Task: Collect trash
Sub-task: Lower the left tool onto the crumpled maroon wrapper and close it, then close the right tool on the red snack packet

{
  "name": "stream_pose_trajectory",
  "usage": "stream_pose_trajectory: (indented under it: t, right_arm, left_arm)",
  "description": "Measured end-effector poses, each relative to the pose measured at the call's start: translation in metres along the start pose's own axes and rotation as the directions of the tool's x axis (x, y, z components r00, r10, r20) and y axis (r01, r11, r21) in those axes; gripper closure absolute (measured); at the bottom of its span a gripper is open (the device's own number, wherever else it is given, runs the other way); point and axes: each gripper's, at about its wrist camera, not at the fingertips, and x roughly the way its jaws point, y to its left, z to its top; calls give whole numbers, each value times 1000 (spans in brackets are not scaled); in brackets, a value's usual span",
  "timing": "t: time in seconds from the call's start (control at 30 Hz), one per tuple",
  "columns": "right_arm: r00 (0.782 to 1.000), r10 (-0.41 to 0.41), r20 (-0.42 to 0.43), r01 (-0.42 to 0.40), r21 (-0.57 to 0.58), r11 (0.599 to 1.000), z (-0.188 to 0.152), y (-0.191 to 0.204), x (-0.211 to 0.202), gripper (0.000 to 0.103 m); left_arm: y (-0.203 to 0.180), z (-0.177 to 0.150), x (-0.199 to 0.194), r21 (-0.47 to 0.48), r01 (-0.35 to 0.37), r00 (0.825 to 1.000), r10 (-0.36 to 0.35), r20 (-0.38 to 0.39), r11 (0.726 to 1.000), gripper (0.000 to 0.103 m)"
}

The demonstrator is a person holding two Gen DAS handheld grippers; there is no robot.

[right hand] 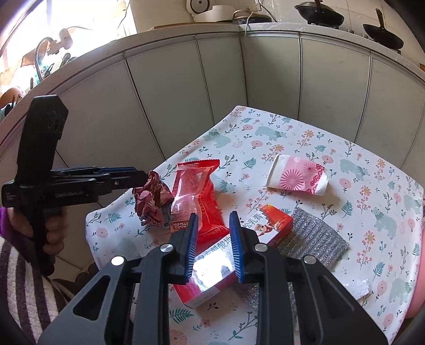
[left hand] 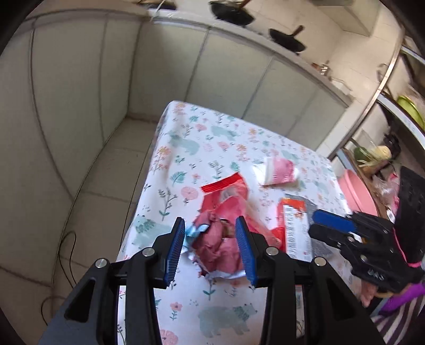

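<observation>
A crumpled dark red wrapper (left hand: 216, 246) (right hand: 151, 203) sits at the table's near left corner. My left gripper (left hand: 211, 225) is open with its blue pads on either side of the wrapper, just above it; it also shows in the right wrist view (right hand: 138, 176). A red plastic snack bag (left hand: 225, 195) (right hand: 198, 191) lies beside the wrapper. A red and white carton (right hand: 233, 246) (left hand: 293, 225) lies on a silver glitter sheet (right hand: 316, 238). My right gripper (right hand: 213, 220) (left hand: 316, 221) is open over the carton's near end. A pink and white paper packet (left hand: 277, 171) (right hand: 297, 177) lies further back.
The table carries a floral bear-print cloth (left hand: 202, 138) (right hand: 372, 191). Pale cabinet doors (right hand: 186, 87) stand behind it under a counter with black pans (right hand: 318, 12). A pink basin (left hand: 356, 191) is at the right of the table. Tiled floor (left hand: 93, 185) lies to the left.
</observation>
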Motion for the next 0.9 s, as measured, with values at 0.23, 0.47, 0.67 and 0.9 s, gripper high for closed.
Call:
stream_pose_trajectory:
  t: [0.23,0.47,0.67,0.9]
  right_arm:
    - [996,55,-68,-58,-49,997,0,15,22,78]
    - [994,29,-107,-36,-57,998,3,17,47,78]
    - [993,23,-118,-28,-41,999,2,13,52,94]
    - [997,33,-72,-36,-34,999,2,11,41,99]
  left_arm:
    - [7,-10,7,37,-29,999,30,-16,999,62]
    - [2,-13,7,90,-27,1000,28,-10,996,61]
    - [-7,-15,9,149,-36,999,36,2,988,67]
    - [-17,-17,5,217,-10,1000,8,9,976,86]
